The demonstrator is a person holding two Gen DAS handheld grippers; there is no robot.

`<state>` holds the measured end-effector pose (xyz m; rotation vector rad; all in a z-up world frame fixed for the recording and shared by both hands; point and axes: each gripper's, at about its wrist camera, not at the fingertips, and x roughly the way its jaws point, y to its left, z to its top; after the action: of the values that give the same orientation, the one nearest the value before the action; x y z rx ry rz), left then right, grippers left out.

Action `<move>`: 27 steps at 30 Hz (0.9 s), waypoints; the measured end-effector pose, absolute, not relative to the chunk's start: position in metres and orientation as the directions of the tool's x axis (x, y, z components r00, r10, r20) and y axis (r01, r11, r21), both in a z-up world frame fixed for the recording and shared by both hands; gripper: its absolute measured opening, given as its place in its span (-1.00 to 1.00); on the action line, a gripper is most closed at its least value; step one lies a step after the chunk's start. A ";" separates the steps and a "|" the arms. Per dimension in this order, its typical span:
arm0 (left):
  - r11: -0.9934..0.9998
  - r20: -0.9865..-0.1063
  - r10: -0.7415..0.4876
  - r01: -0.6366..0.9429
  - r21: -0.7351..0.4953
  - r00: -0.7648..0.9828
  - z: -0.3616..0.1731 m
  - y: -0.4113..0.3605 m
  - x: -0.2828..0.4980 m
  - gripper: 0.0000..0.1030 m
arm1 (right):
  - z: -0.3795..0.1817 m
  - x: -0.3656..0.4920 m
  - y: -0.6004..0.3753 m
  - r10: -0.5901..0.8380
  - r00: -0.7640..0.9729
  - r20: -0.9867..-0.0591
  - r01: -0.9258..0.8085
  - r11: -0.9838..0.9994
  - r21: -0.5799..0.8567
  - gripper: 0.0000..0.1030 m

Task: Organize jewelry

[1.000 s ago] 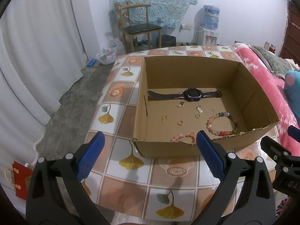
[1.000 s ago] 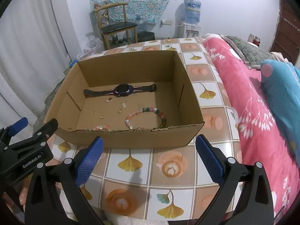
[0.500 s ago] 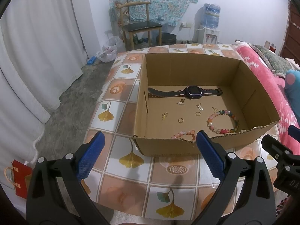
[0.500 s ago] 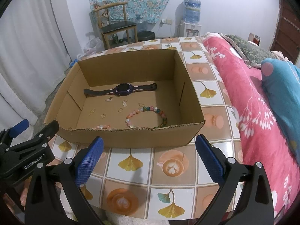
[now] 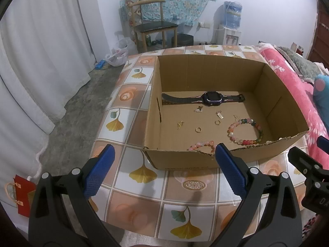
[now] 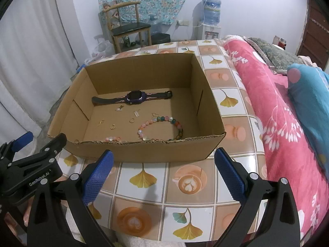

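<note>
An open cardboard box (image 5: 205, 76) (image 6: 144, 152) stands on the tiled table. Inside lie a dark watch (image 5: 209, 98) (image 6: 135, 97), a multicoloured bead bracelet (image 5: 244, 131) (image 6: 162, 126), a pink bead bracelet (image 5: 202, 145) (image 6: 113, 139), two gold rings (image 5: 198, 129) (image 6: 112, 126) and small gold earrings (image 5: 181, 124) (image 6: 100, 121). My left gripper (image 5: 164, 170) is open and empty in front of the box's near wall. My right gripper (image 6: 163, 173) is open and empty in front of the same wall, to the right of the left one.
The table's tiled cloth (image 5: 123, 127) (image 6: 226, 103) ends near a grey floor on the left. A bed with a pink blanket (image 6: 273, 107) lies on the right. A wooden chair (image 5: 154, 28) and a water dispenser (image 6: 211, 20) stand by the far wall.
Both grippers have drawn back slightly from the box. Both stay open and empty. The things in the box have not moved.
</note>
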<state>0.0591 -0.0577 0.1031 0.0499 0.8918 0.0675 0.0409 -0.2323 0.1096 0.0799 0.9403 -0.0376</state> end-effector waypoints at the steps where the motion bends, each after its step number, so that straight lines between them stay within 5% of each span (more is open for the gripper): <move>1: 0.997 -0.777 0.080 -0.039 0.072 0.624 0.103 -0.058 0.059 0.84 | 0.110 0.041 -0.232 0.003 0.590 -0.807 0.066 0.996 0.053 0.85; 27: 0.996 -0.787 0.089 -0.042 0.080 0.611 0.099 -0.060 0.058 0.83 | 0.105 0.047 -0.238 0.007 0.582 -0.813 0.063 0.997 0.054 0.85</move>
<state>0.0583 -0.0595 0.0987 0.0558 0.9107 0.0755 0.0468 -0.2379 0.1049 0.0798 0.9496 -0.0326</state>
